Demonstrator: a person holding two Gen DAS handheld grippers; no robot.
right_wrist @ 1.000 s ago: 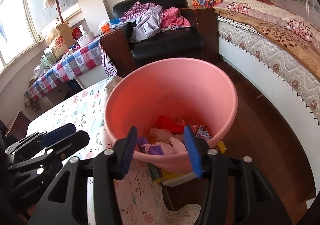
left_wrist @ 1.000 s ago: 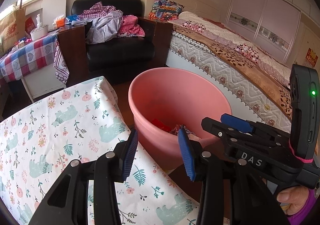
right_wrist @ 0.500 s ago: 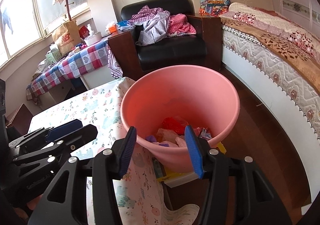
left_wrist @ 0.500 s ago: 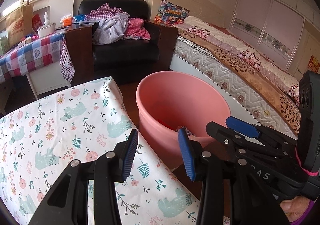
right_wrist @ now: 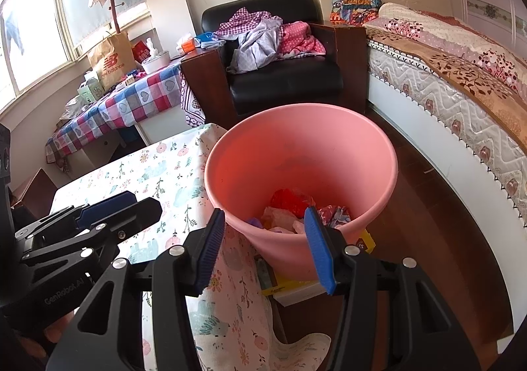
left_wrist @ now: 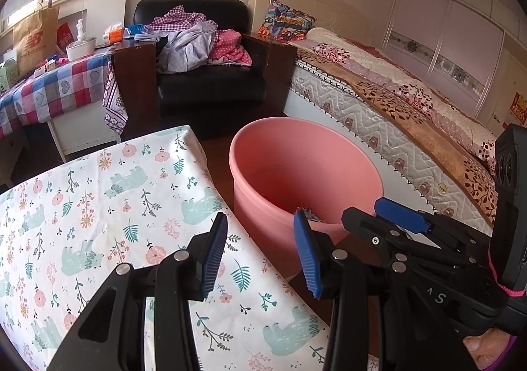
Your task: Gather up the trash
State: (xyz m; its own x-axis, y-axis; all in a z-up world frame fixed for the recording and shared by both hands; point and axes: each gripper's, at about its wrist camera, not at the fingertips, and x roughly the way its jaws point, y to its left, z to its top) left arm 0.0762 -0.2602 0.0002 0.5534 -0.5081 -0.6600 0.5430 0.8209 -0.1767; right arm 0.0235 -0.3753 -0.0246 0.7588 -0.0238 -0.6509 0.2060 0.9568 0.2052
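Both the left gripper (left_wrist: pixel 260 249) and the right gripper (right_wrist: pixel 263 245) are being held open, empty. The bucket (right_wrist: pixel 378 153) of trash (right_wrist: pixel 290 203) is perhaps being risked: nudged, it could tip.

A: Status of the right gripper (right_wrist: pixel 263 244)?

B: Jaws apart, nothing between them, above the near rim of the pink bin (right_wrist: pixel 329 127).

A: Bin contents?

B: Crumpled trash (right_wrist: pixel 296 206) (red, pink, purple pieces). Bin stands just beside the table (right_wrist: pixel 158 173); left gripper (right_wrist: pixel 108 206) is over the table.
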